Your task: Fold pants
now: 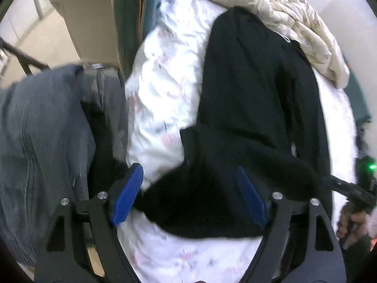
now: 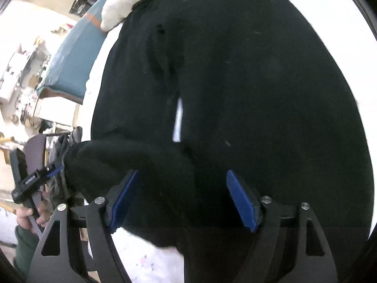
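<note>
I see the black pants (image 1: 256, 99) lying lengthwise on the floral white sheet (image 1: 165, 75), one end folded over. My left gripper (image 1: 188, 195) stands wide open over that fold, pads clear of the cloth. My right gripper (image 2: 182, 200) is equally wide, gripping nothing. A cream quilt (image 1: 294, 23) is bunched beyond.

Both views carry strong fisheye bending, with black corners and curved lines toward the rim. Ahead of the left gripper (image 1: 188, 195) the white floral sheet (image 1: 162, 87) is smeared by motion blur, its print soft. The black pants (image 2: 235, 94) ahead of the right gripper (image 2: 182, 200) swallow light, folds barely readable. Beyond them to the right the sheet blows out to pure white. A green lamp glares at the left view's right edge.
</note>
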{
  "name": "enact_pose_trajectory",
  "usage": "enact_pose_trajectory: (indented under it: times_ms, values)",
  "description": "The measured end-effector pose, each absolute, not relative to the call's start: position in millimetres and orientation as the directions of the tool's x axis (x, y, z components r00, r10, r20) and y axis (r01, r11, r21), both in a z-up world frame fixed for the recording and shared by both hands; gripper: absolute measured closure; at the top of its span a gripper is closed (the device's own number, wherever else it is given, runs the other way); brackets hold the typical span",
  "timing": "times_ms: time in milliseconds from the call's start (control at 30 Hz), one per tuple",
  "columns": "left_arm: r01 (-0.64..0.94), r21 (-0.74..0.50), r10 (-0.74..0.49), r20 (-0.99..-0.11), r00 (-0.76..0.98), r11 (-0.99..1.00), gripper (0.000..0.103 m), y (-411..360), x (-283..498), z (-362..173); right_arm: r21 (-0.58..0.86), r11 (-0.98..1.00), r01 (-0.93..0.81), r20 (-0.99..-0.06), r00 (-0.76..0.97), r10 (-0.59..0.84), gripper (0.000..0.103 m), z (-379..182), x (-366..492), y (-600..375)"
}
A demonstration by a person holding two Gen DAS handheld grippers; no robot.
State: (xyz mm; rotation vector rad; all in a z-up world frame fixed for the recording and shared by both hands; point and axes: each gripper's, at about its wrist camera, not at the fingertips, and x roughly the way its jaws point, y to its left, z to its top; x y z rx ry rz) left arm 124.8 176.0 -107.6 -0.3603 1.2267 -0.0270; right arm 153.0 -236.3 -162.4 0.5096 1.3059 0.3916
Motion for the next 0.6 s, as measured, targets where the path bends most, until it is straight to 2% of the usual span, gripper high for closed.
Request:
enact_pose_trajectory:
  times_ms: [100,333,367,400,467,500,567,600]
  values:
    - [-0.202,-0.276,-0.204,-0.927,0.316,0.940,0.023,190,112,-107,0.552,0.833,0.050,-0.830,0.137,0.541,0.024,-172,140,-237]
    - [-0.234,-0.206,-0.149,-0.959,0.240,0.950,0.023,209,92,-129,0.464,0.884,-0.051,-0.884,0.047,0.466,0.026,-188,106,-205]
    - [-0.213,-0.197,-0.147,-0.962,0.228,0.957,0.023,206,92,-134,0.454,0.888,-0.069,-0.888,0.047,0.457,0.034,-186,106,-200]
    - [-0.190,-0.183,-0.139,-0.965,0.221,0.965,0.024,202,92,-138,0.439,0.894,-0.089,-0.895,0.045,0.444,0.053,-185,105,-195]
    - [-0.126,-0.134,-0.103,-0.969,0.226,0.983,0.025,192,93,-145,0.424,0.900,-0.099,-0.903,0.026,0.428,0.074,-185,104,-188]
    - [-0.096,-0.110,-0.084,-0.967,0.241,0.989,0.028,187,94,-147,0.428,0.898,-0.107,-0.902,0.021,0.432,0.081,-183,103,-187]
    - [-0.016,-0.101,-0.093,-0.962,0.258,0.995,0.045,175,101,-151,0.393,0.908,-0.148,-0.915,0.039,0.403,0.096,-177,103,-185]
    - [0.007,-0.101,-0.099,-0.964,0.248,0.995,0.058,170,103,-153,0.381,0.911,-0.158,-0.918,0.050,0.393,0.097,-175,103,-187]
